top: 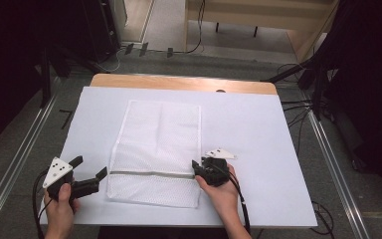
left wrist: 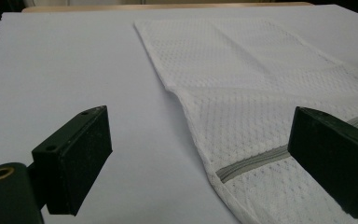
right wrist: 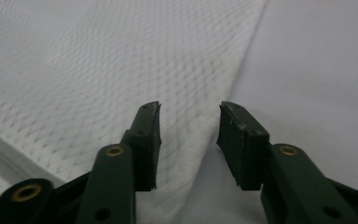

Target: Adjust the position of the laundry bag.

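A white mesh bag (top: 159, 144) lies flat on the white table cover, with a grey zipper (top: 149, 174) running across its near end. My left gripper (top: 89, 167) rests just left of the bag's near corner. It is open, and in the left gripper view the bag (left wrist: 242, 84) and zipper (left wrist: 251, 161) lie ahead between its wide-set jaws (left wrist: 200, 140). My right gripper (top: 197, 169) sits at the bag's right edge, by the zipper's end. In the right gripper view its jaws (right wrist: 189, 121) stand apart over the bag's edge (right wrist: 98, 60), not pressing it.
The white cover (top: 258, 129) spans the table, with a strip of wooden tabletop (top: 179, 82) showing at the far edge. Cables (top: 298, 107) lie on the floor to the right, and metal rails (top: 15, 159) run along both sides.
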`<state>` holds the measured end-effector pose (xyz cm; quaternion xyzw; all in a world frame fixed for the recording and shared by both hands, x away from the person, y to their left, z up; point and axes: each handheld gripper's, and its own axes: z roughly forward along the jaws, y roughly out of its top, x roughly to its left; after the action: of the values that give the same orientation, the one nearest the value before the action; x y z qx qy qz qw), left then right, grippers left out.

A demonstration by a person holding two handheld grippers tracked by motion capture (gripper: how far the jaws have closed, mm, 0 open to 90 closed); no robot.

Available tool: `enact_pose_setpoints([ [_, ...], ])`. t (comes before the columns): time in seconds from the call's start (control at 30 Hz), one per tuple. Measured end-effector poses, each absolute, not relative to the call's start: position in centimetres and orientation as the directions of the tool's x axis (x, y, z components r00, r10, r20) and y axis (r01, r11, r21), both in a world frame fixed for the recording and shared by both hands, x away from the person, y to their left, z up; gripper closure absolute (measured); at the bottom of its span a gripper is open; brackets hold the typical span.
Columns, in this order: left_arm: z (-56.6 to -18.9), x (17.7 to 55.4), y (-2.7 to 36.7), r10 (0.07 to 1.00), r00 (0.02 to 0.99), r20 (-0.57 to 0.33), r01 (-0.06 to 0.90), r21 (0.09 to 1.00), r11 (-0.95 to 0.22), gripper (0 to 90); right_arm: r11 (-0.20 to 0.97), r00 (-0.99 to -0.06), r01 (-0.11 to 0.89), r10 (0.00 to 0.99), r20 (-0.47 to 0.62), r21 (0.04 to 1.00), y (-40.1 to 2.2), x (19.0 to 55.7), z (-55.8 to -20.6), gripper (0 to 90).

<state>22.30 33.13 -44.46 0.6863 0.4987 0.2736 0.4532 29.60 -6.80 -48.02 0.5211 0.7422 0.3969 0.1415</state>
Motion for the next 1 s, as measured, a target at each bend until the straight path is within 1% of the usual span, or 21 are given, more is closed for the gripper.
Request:
enact_pose_setpoints([
  [0.07, -44.5, 22.3, 33.2, 0.932, 0.352, -0.080, 0.440, 0.894, -0.090, 6.1, 0.167, -0.405, 0.644, 0.902, 0.147, 0.747, -6.4, 29.3, -48.0, 71.6],
  [0.1, -44.5, 22.3, 33.2, 0.932, 0.352, -0.080, 0.440, 0.894, -0.090, 6.1, 0.167, -0.405, 0.644, 0.902, 0.147, 0.747, -6.4, 29.3, -48.0, 71.6],
  [0.13, -44.5, 22.3, 33.1, 0.932, 0.352, -0.081, 0.441, 0.893, -0.089, 6.1, 0.177, -0.412, 0.641, 0.900, 0.141, 0.747, -6.4, 29.2, -48.0, 81.9],
  [0.17, -44.5, 22.3, 33.1, 0.933, 0.352, -0.079, 0.440, 0.894, -0.090, 6.1, 0.177, -0.412, 0.641, 0.900, 0.141, 0.747, -6.4, 29.2, -48.0, 81.9],
  [0.2, -44.5, 22.3, 33.1, 0.933, 0.352, -0.079, 0.438, 0.895, -0.089, 6.1, 0.175, -0.428, 0.643, 0.889, 0.161, 0.746, -6.7, 29.2, -48.1, 88.9],
  [0.33, -44.5, 22.2, 33.1, 0.933, 0.351, -0.078, 0.438, 0.895, -0.090, 6.1, 0.179, -0.447, 0.641, 0.877, 0.173, 0.747, -7.3, 29.1, -48.0, 90.0],
  [0.37, -44.5, 22.2, 33.1, 0.933, 0.351, -0.082, 0.439, 0.894, -0.086, 6.1, 0.188, -0.450, 0.634, 0.878, 0.160, 0.750, -8.0, 28.9, -47.9, 90.0],
  [0.53, -44.4, 22.0, 33.2, 0.932, 0.349, -0.094, 0.438, 0.896, -0.073, 6.1, 0.182, -0.433, 0.633, 0.889, 0.149, 0.752, -10.1, 28.6, -47.5, 90.0],
  [0.67, -44.4, 22.0, 33.2, 0.933, 0.347, -0.095, 0.442, 0.894, -0.073, 6.1, 0.172, -0.404, 0.644, 0.904, 0.140, 0.745, -12.6, 28.2, -47.1, 90.0],
  [1.0, -44.4, 22.0, 33.2, 0.932, 0.348, -0.097, 0.440, 0.895, -0.072, 6.1, 0.175, -0.371, 0.628, 0.924, 0.094, 0.758, -15.0, 27.3, -47.2, 90.0],
])
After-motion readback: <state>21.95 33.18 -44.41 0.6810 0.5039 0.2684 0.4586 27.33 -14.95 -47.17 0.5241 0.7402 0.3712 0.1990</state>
